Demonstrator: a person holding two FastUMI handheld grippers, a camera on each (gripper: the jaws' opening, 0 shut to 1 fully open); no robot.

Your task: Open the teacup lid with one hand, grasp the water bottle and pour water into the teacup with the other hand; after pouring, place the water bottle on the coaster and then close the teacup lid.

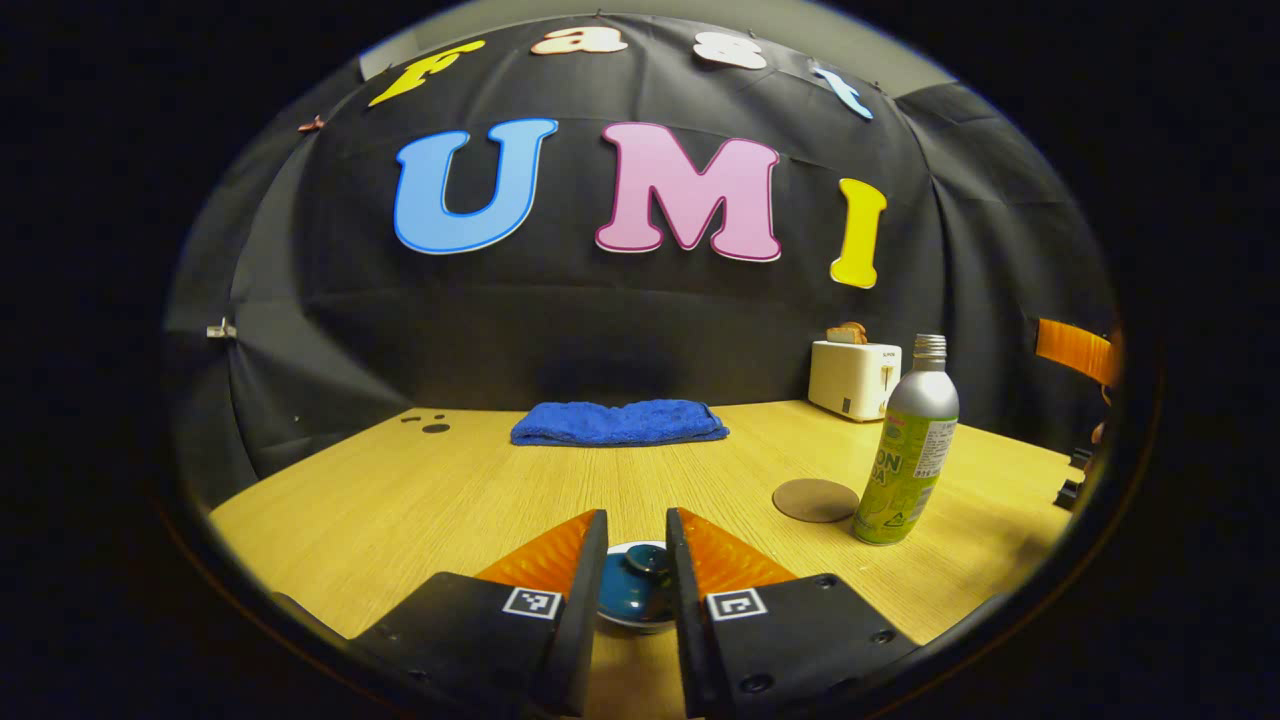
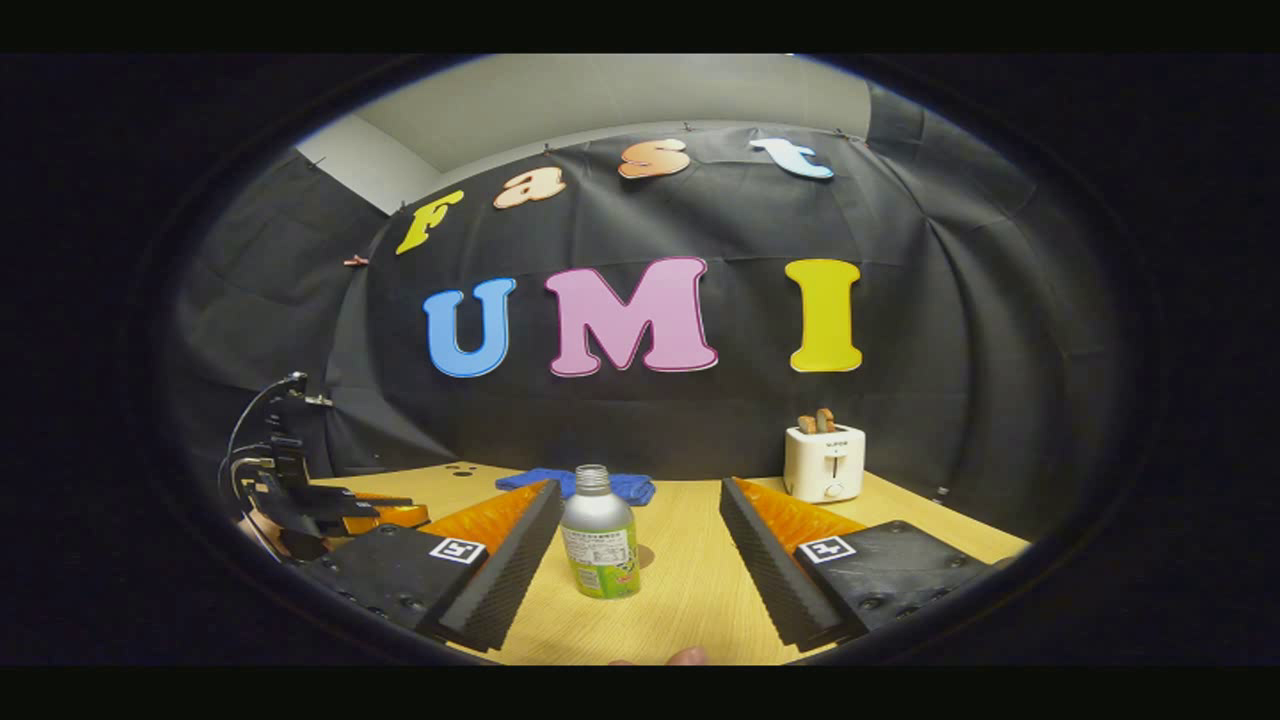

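In the left gripper view, the left tool [image 1: 637,560] is low over the wooden worktop [image 1: 400,500]. Its two fingers stand on each side of the dark blue teacup lid [image 1: 640,580], close to the little knob on top. I cannot tell if they press on it yet. I think this tool is here to lift the lid off, so water can go in. To the right stands the water bottle [image 1: 908,445], upright with its cap off, ready for pouring. Just beside it lies the round brown coaster [image 1: 815,499], bare, waiting for the bottle later. Farther back are a folded blue towel [image 1: 620,422] and a white toaster [image 1: 853,378] with bread in it. In the right gripper view, the right tool [image 2: 640,560] is wide open and holds nothing. The water bottle [image 2: 599,535] stands between its fingers but farther off, so I think it is lined up to grab the bottle. The left tool [image 2: 330,515] shows at the far left, and the toaster [image 2: 824,460] at the back.
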